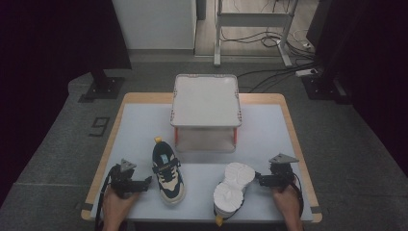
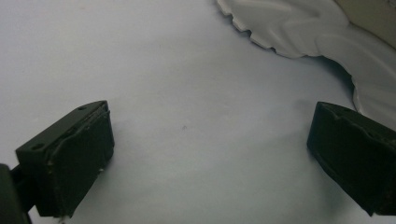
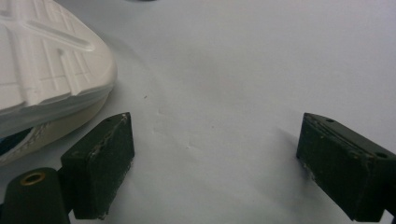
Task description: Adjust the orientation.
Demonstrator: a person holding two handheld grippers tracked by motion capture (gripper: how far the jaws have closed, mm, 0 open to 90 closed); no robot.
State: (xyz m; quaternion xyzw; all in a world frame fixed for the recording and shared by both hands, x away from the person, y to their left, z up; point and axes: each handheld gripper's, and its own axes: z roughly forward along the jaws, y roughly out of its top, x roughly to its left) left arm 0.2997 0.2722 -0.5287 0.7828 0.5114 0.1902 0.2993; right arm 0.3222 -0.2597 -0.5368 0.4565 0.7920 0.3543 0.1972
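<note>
The left gripper (image 1: 144, 183) rested low on the table (image 1: 269, 139), its jaws spread wide with nothing between them. Just to its right stood a dark sneaker (image 1: 168, 175), upright, with a cream toe and a yellow heel tab. The right gripper (image 1: 259, 179) lay at the table's near right, jaws likewise parted and empty, just beside a second sneaker (image 1: 233, 189) turned over, its white ribbed sole (image 3: 42, 60) facing up. Neither gripper touched a shoe. Behind the pair, at the table's middle, stood a small white two-tier rack (image 1: 206, 103) with orange posts.
</note>
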